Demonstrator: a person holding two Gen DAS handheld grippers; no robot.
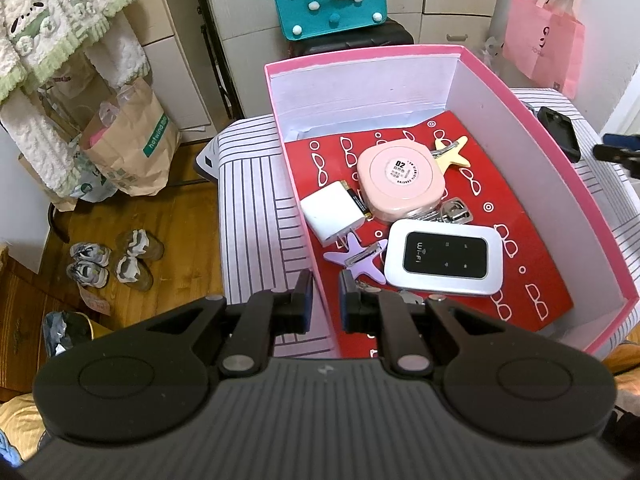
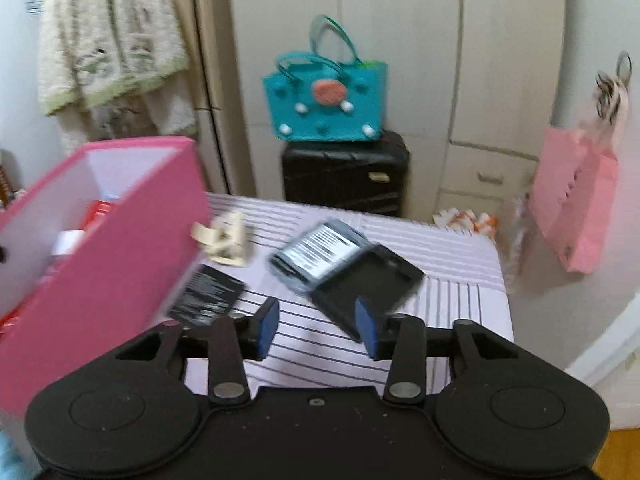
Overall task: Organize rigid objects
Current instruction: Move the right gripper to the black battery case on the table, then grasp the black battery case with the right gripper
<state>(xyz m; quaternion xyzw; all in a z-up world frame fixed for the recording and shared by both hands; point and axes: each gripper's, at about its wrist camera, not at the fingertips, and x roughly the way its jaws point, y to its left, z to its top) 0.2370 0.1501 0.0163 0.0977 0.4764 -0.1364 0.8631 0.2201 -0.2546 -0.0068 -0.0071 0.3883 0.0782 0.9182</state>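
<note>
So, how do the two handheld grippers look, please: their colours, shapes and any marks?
Both are alike. The left gripper and the right gripper have matte black bodies with two rounded lobes, each bearing a circular disc outline. Black link arms with round silver pins carry two black fingers with blue pads. The left body is ribbed with a small logo. No cables or sleeves show.

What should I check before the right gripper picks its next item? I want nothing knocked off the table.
1. Right gripper open, nothing between its fingers: ok.
2. Left gripper clamped on the pink box wall: ok.
3. Room left in the box: ok.
4. Nearest target, black case, clear on top: not ok, a barcode-labelled item overlaps it.
5. Cream hair claw free to grasp: ok.
6. Right view sharp: not ok, blurred.
</note>
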